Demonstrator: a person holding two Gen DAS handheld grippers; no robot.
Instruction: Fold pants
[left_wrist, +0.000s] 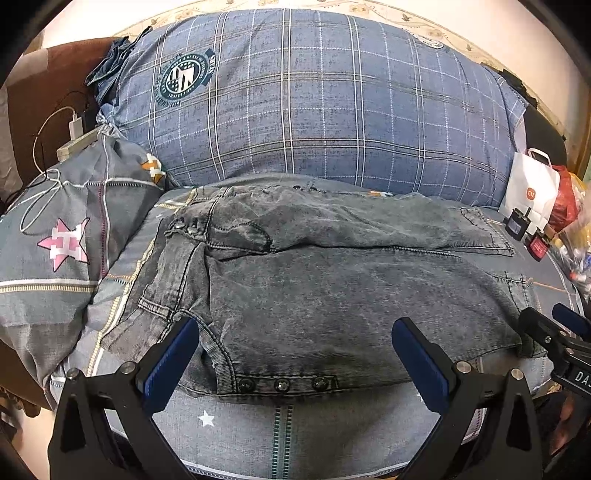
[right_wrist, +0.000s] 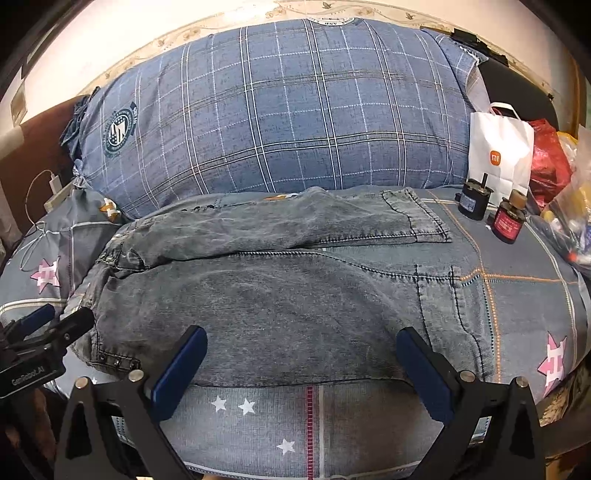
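While both grippers, left gripper (left_wrist: 295, 365) and right gripper (right_wrist: 303, 373), hover with fingers spread, the pants (left_wrist: 332, 288) lie unfolded on the bed (left_wrist: 295, 435), legs toward three o'clock; every fold remains

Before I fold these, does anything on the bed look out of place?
The pants lie flat, nothing damaged or spilled. Two small motor-like cylinders stand on the bed sheet past the leg hems, beside a white paper bag; they look odd on a bed.
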